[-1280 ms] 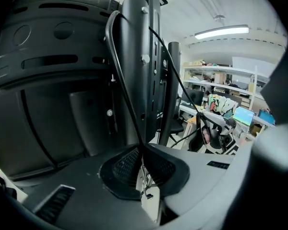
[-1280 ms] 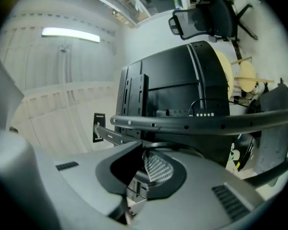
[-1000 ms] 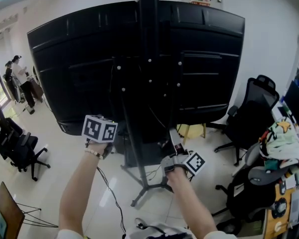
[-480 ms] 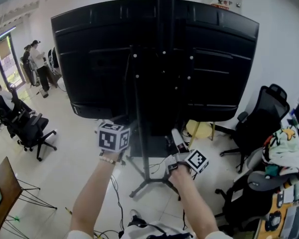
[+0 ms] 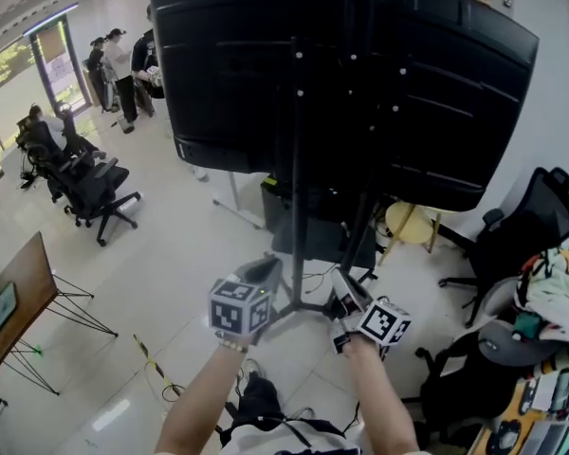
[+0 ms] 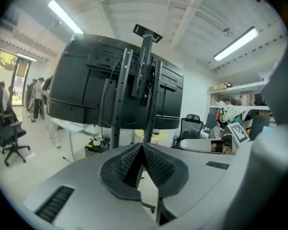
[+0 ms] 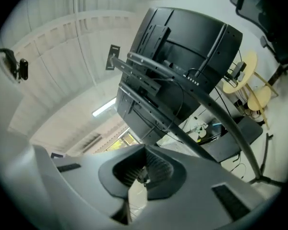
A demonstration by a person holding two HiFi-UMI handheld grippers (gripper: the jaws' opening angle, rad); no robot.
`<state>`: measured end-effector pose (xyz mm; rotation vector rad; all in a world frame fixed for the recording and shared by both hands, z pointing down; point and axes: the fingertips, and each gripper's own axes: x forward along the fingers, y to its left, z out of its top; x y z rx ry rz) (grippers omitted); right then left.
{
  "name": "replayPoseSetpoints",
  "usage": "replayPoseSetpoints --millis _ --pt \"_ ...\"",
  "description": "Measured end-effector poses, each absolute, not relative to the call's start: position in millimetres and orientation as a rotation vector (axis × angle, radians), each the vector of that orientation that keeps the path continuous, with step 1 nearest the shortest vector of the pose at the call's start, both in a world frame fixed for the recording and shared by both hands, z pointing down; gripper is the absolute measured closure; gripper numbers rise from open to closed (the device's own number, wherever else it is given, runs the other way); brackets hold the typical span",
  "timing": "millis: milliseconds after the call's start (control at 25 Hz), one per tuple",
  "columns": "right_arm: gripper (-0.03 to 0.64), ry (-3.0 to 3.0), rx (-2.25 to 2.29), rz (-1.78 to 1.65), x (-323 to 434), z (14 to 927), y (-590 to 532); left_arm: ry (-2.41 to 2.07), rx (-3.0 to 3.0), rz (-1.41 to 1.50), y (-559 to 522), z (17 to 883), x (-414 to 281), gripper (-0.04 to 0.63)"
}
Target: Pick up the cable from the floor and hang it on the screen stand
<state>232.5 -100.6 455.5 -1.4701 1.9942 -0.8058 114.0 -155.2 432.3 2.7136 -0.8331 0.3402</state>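
**A:** Item one, the largest?

**B:** Screen (image 5: 266, 83): black, wide, seen from the back. It is mounted on the screen stand (image 5: 295, 207), which has dark metal uprights and splayed feet on the floor.

**A:** The cable?

**B:** Cable (image 6: 104, 94): thin and dark. In the left gripper view it is draped over the stand's upper bracket and hangs in a loose curve down the left upright. Its lower end cannot be made out.

**A:** Claws?

**B:** Left gripper (image 6: 142, 147): its ribbed pads have just been closing and now meet at the tips, with nothing between them. Right gripper (image 7: 145, 152): the same, pads together and empty. Both are held low in front of the stand, apart from the cable.

**A:** Surface and room?

**B:** Floor (image 5: 171, 273): pale, glossy tile. Black office chairs: one group at left (image 5: 90, 183), one at right (image 5: 536, 226). Wooden board on wire legs (image 5: 14, 301), near left. Round yellow stool (image 5: 408, 224), behind the stand. People (image 5: 119, 60) stand by the far window.
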Motion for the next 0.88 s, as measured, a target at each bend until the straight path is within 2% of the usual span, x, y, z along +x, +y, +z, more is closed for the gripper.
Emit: replayPoseSetpoints --millis 320,600,880 --pt "0.617 2.362 -1.653 -0.728 161 514 -56 -0.925 2.56 0.342 -82 506 56 0.595" --pt "0.617 2.36 -1.743 -0.796 115 550 -23 -0.887 2.487 0.355 -48 545 3 0.595" --pt "0.617 2.396 -1.812 -0.644 77 508 -11 -0.889 2.509 0.341 -39 539 -32 0.595"
